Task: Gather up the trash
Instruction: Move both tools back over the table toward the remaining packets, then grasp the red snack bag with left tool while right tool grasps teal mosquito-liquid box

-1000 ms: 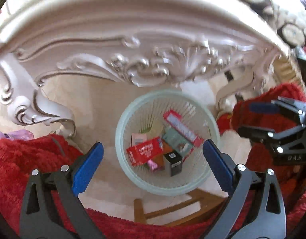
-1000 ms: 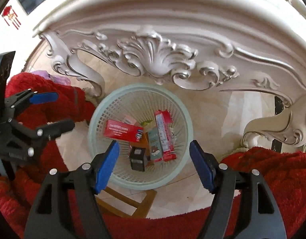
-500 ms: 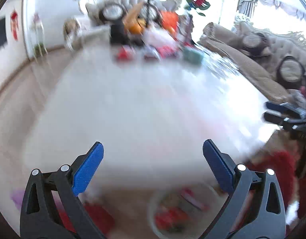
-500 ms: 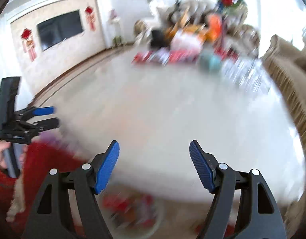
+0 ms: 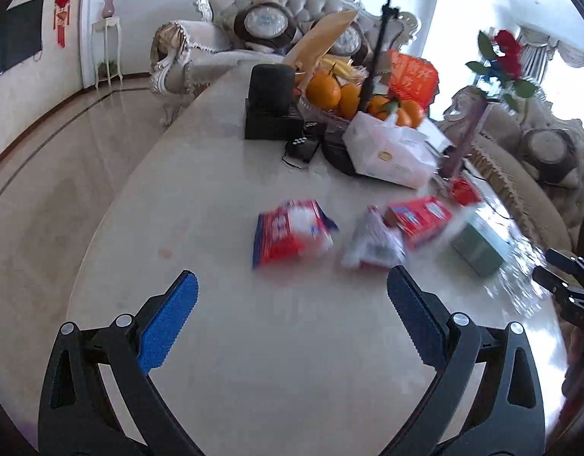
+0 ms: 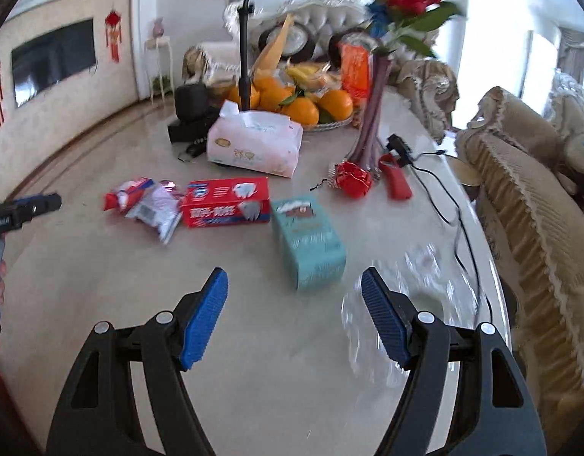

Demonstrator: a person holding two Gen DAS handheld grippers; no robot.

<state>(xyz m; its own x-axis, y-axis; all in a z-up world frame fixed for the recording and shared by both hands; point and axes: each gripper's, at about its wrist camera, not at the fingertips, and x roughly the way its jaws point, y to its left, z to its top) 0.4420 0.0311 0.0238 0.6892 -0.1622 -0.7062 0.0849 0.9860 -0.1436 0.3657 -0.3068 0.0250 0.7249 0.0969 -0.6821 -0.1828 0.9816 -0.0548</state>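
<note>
Trash lies on the marble table: a red and white packet, a crumpled silvery wrapper, a red box and a teal box. Clear crumpled plastic lies by my right gripper. My left gripper is open and empty, short of the red and white packet. My right gripper is open and empty, just short of the teal box. The bin is out of view.
At the back of the table stand a fruit bowl with oranges, a tissue pack, a black box, a vase of roses, a red foil ball and a black cable. Sofas stand behind and to the right.
Both grippers have swung up from over the bin under the table edge to face the table top. Both stay open and empty.
</note>
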